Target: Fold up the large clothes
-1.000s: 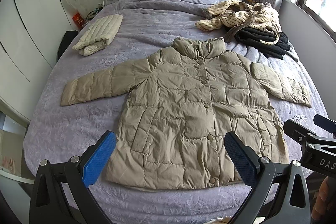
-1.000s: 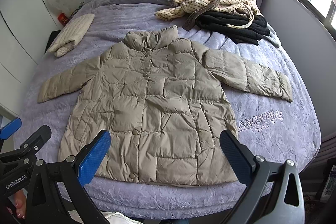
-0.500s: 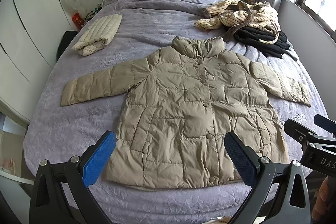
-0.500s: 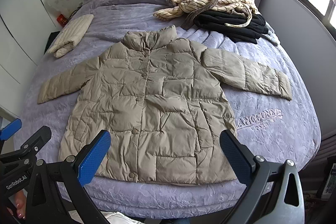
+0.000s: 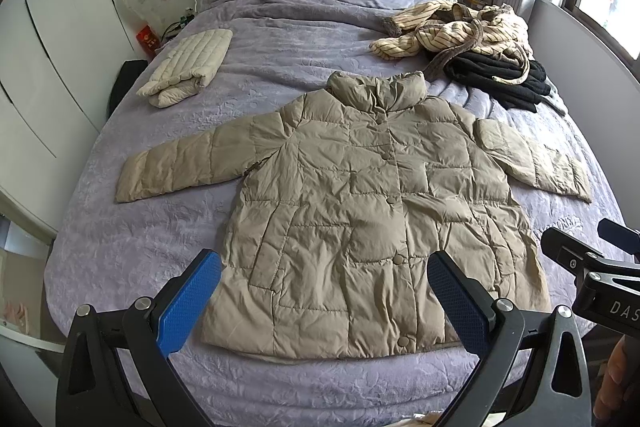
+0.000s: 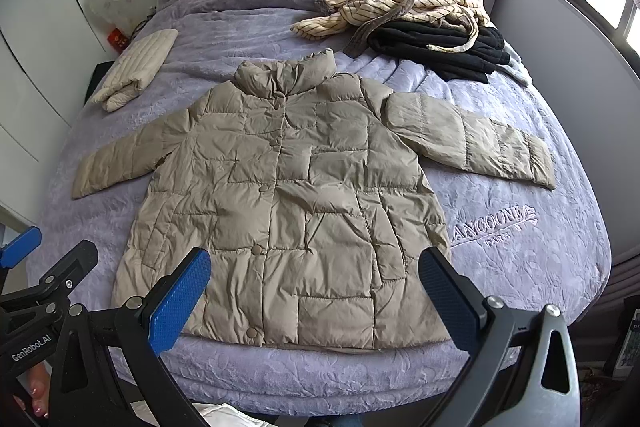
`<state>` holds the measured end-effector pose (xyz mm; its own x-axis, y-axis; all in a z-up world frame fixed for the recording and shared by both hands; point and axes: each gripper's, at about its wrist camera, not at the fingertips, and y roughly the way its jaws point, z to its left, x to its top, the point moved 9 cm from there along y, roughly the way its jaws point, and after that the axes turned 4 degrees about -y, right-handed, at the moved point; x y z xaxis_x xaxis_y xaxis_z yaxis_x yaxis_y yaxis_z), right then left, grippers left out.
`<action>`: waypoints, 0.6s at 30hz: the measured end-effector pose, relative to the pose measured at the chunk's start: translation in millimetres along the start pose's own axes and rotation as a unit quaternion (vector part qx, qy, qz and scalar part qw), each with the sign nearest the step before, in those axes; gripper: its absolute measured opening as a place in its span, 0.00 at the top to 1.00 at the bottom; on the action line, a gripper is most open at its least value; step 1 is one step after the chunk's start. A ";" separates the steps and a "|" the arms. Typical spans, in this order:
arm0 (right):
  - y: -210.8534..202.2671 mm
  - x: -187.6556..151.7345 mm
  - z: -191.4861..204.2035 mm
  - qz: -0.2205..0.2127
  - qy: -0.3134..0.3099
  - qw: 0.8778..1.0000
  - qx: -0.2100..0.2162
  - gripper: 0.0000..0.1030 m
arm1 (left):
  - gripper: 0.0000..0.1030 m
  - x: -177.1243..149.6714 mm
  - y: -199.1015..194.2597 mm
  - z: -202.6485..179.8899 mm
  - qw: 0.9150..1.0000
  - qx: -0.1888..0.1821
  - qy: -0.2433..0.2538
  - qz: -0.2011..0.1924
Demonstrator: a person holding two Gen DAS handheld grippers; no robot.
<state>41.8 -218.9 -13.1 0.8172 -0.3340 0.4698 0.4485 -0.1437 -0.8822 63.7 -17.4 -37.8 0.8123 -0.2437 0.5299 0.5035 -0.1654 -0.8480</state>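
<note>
**Left wrist view: puffer coat spread flat, both tools wide apart**

Shows khaki puffer coat (image 5: 360, 203) face up on purple bedspread (image 5: 152, 239), buttoned, sleeves out toward 9 and 3 o'clock, collar at 12. Hovers left gripper (image 5: 324, 303) over hem at 6 o'clock, jaws spread, gripping nothing. Likewise right gripper (image 6: 316, 299), parted and empty. Folded cream quilt (image 5: 188, 67) at 10 o'clock; heaped striped and black clothes (image 5: 476, 55) at 1 o'clock.

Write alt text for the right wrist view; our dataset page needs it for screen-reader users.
A beige puffer coat lies buttoned and spread flat, sleeves out, on a purple bed. The open right hand-held gripper hovers over its hem. Behind lie a folded quilted garment and a heap of striped and black clothes.
</note>
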 end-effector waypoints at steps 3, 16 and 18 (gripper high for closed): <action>-0.2 -0.1 -0.1 0.000 0.000 1.000 0.000 0.00 | 0.00 0.0 0.2 0.1 1.000 0.000 0.001 0.000; -1.8 -1.3 -0.3 0.001 0.001 1.000 0.000 0.00 | 0.00 -1.1 -0.2 -0.8 1.000 0.000 0.001 0.002; -0.6 -0.7 -0.3 0.002 0.001 1.000 0.002 0.00 | 0.00 -1.9 0.7 -0.9 1.000 0.001 0.000 0.003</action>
<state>40.8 -218.8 -12.9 0.8181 -0.3361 0.4666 0.4467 -0.1397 -0.8837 62.2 -17.9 -39.4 0.8150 -0.2449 0.5252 0.4996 -0.1621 -0.8509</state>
